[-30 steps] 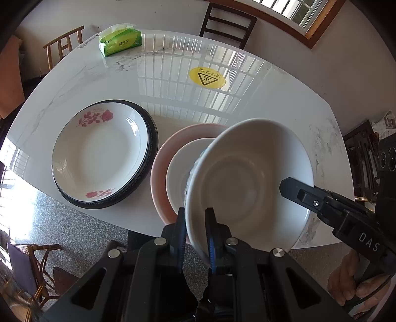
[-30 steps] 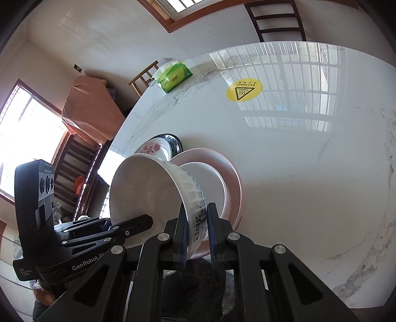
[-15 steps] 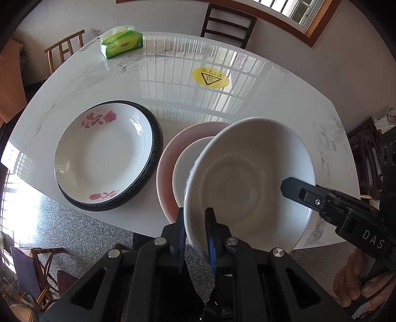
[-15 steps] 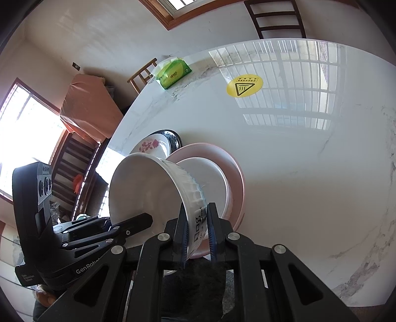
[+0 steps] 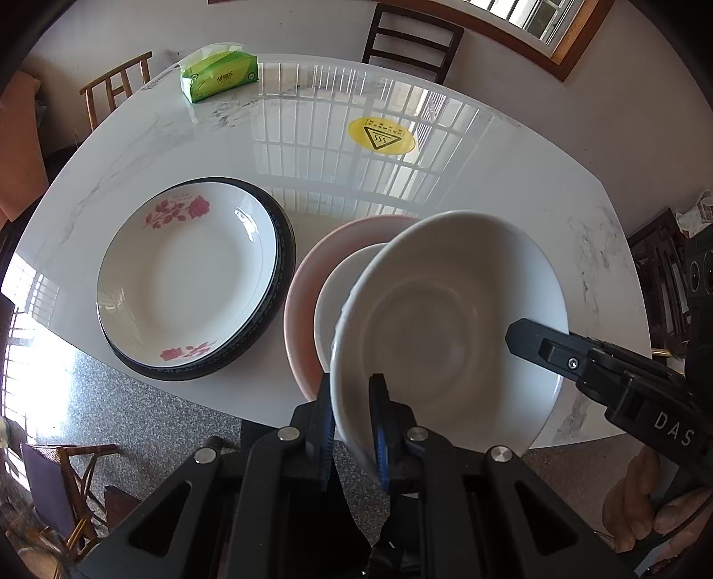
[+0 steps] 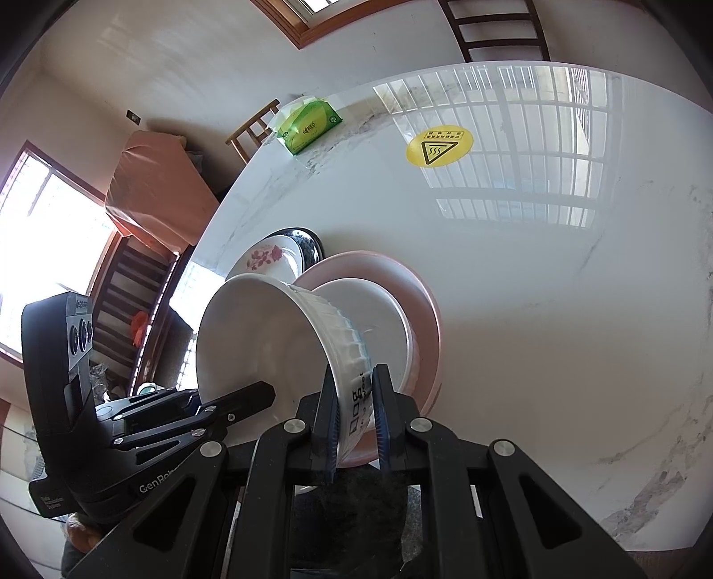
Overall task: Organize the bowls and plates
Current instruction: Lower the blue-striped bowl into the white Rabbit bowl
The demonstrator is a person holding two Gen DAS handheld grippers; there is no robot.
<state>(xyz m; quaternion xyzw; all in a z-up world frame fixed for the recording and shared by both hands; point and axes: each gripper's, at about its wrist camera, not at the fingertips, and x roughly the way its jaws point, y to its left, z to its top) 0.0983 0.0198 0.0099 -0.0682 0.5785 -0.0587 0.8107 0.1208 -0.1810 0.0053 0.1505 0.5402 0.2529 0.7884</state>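
Left tongs (image 5: 352, 414) pinch the tilted white bowl's (image 5: 450, 329) rim.

Sunlit white walls, wood-framed windows (image 6: 312, 13), speckled floor (image 5: 147, 427), dark chairs (image 5: 410, 49) around the marble table (image 5: 526, 178).

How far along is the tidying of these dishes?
Partly done, it seems. A flowered plate already sits on a dark plate, and a small white dish sits in the pink plate. Right now both the left gripper and right gripper clamp the rim of a white bowl above that pink stack. Setting it down remains.
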